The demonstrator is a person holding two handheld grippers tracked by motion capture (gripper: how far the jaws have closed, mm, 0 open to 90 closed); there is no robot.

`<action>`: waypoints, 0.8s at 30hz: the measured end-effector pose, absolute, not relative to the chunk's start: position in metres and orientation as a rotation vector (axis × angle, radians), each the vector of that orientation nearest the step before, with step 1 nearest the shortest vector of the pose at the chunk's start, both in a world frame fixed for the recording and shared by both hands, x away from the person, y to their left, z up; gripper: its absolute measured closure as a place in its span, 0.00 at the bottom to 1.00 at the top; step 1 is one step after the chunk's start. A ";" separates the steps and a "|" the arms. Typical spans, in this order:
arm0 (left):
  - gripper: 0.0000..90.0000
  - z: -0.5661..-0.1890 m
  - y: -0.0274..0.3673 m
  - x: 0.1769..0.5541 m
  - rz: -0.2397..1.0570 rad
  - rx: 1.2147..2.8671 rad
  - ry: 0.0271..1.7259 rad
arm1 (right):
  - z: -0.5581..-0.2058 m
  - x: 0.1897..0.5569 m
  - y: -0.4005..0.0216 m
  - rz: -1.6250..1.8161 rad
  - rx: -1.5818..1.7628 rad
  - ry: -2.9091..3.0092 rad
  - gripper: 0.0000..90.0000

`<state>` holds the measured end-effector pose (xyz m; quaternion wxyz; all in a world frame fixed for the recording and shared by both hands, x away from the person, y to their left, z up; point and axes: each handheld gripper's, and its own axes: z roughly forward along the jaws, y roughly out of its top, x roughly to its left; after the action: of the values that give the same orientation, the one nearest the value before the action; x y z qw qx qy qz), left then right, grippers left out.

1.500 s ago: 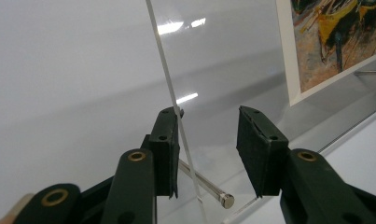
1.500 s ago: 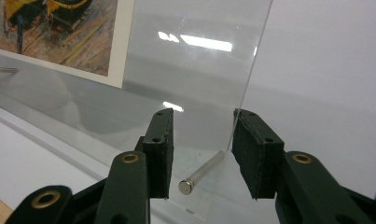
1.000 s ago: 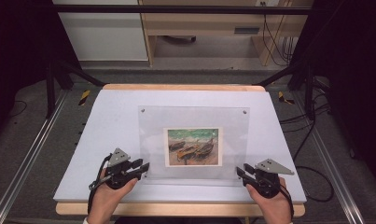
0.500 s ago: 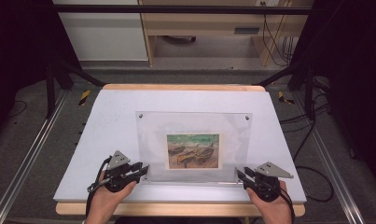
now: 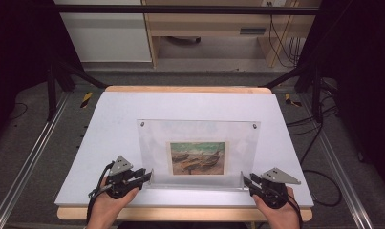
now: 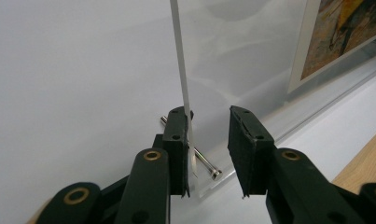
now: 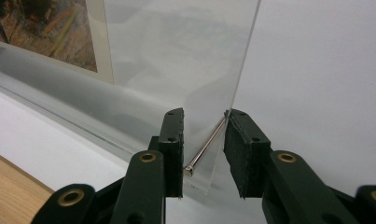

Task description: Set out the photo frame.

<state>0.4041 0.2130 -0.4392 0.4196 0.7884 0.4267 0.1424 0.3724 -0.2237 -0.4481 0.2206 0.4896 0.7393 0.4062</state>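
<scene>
A: Acrylic frame [image 5: 198,153] stands tilted on the bench [image 5: 113,119]; left gripper [image 5: 144,177] and right gripper [image 5: 247,182] straddle its lower corners, fingers [image 6: 176,140] parted, gripping nothing.

B: Risk: unsupported, the panel may topple or slide.

We see even overhead light on white rectangular tabletop [image 5: 118,124] in high view; surroundings fall to deep black at left and right edges; soft low-resolution picture throughout; faint pale reflections on clear acrylic picture frame panel [image 5: 198,136]; weak shadows only. In left gripper view we note milky glare patches across same panel [image 6: 241,51], painted print blurred at top right. In right gripper view we find cloudy reflections on panel [image 7: 176,56]; small bright highlight along thin metal standoff pin [image 7: 205,148]; black jaws sharp, background soft.
</scene>
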 end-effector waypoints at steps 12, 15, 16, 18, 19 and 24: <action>0.76 -0.440 0.214 0.402 0.345 1.991 1.064 | -0.449 0.370 -0.225 1.122 1.349 2.059 0.76; 0.76 -0.440 0.214 0.401 0.343 1.997 1.063 | -0.450 0.369 -0.225 1.121 1.350 2.061 0.76; 0.76 -0.440 0.214 0.401 0.343 1.998 1.063 | -0.450 0.369 -0.224 1.121 1.353 2.061 0.76; 0.76 -0.441 0.214 0.401 0.343 2.001 1.062 | -0.450 0.369 -0.225 1.121 1.350 2.065 0.76; 0.76 -0.441 0.214 0.401 0.341 2.003 1.060 | -0.450 0.369 -0.225 1.122 1.349 2.065 0.76; 0.76 -0.441 0.214 0.400 0.335 2.010 1.054 | -0.450 0.368 -0.225 1.126 1.351 2.066 0.76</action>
<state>0.4004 0.2141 -0.4409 0.4110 0.7987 0.4187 0.1332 0.3683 -0.2249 -0.4504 0.2125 0.4866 0.7440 0.4055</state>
